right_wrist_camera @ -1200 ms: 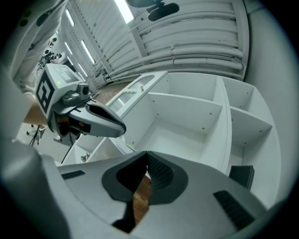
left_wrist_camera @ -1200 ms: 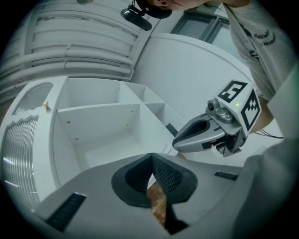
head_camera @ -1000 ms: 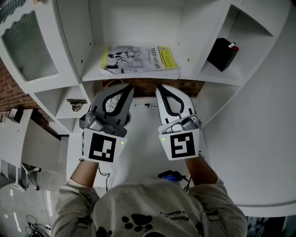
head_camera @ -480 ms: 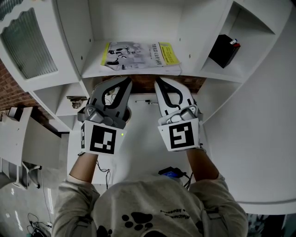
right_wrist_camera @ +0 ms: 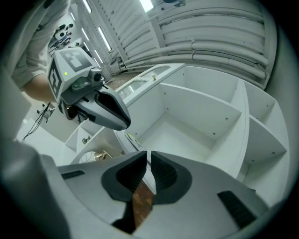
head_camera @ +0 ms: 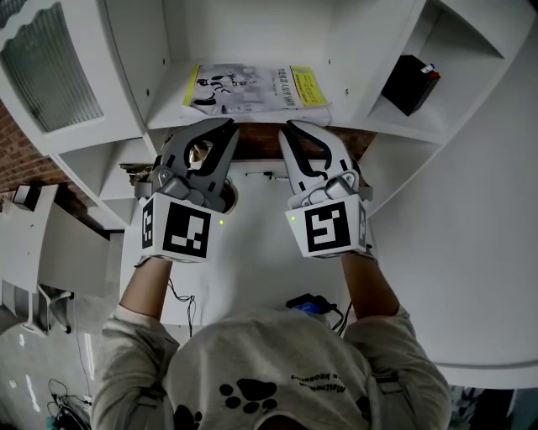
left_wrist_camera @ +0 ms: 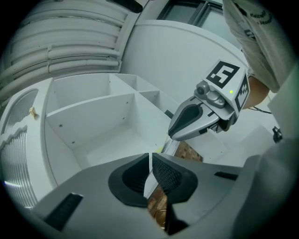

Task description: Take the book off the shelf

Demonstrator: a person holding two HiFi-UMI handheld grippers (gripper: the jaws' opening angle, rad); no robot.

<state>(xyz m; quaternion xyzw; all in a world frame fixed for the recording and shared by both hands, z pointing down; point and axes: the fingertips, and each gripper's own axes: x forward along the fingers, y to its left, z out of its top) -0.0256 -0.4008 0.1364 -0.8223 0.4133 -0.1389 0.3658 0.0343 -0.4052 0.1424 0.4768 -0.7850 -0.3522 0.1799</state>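
The head view looks steeply down from above the person's shoulders onto the white painted shelf unit of open compartments [head_camera: 134, 59], near its front edge. The left gripper view and the right gripper view sit close before that shelf unit, facing into its wide middle compartment [head_camera: 252, 29], which all three views share.

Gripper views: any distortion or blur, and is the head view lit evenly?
Left gripper view: strong fisheye, black corners, shelf edges bowed. Right gripper view: same fisheye, ceiling light blown out at top. Head view: even light, book sharp, little glare.
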